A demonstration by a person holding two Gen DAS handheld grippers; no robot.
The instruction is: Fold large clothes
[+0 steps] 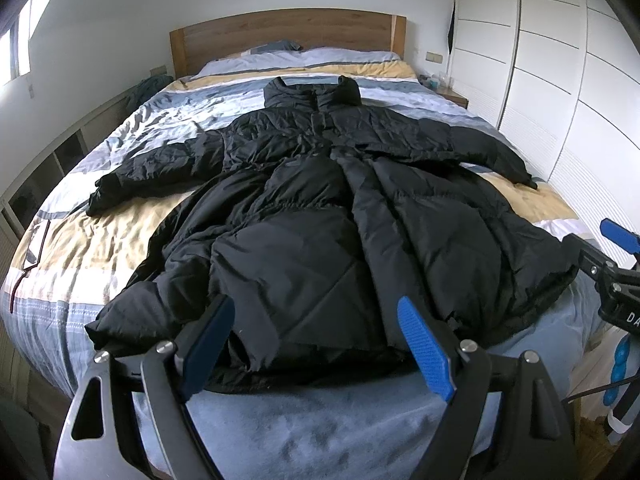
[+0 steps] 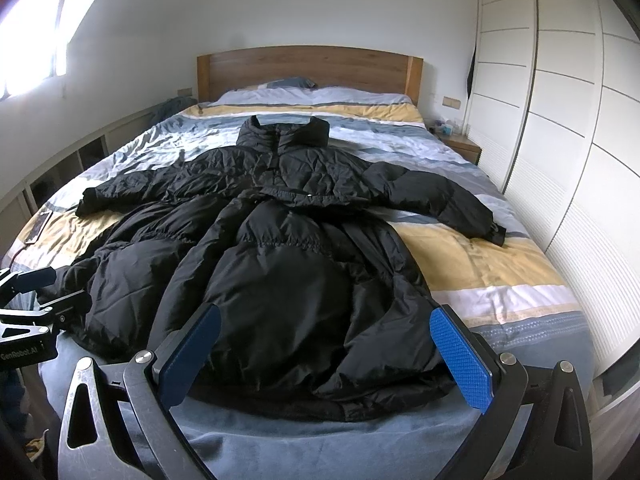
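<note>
A long black puffer coat (image 1: 304, 216) lies spread flat on the bed, collar toward the headboard, both sleeves stretched out to the sides; it also shows in the right wrist view (image 2: 280, 264). My left gripper (image 1: 316, 328) is open and empty, hovering just above the coat's hem near the foot of the bed. My right gripper (image 2: 326, 340) is open and empty, also above the hem, further right. The right gripper shows at the right edge of the left wrist view (image 1: 612, 264), and the left gripper at the left edge of the right wrist view (image 2: 48, 292).
The bed (image 1: 120, 240) has a striped blue, white and yellow cover and a wooden headboard (image 1: 288, 36). White wardrobe doors (image 2: 560, 140) run along the right side. A bedside table (image 2: 460, 144) stands by the headboard. Low shelves (image 1: 48, 168) line the left wall.
</note>
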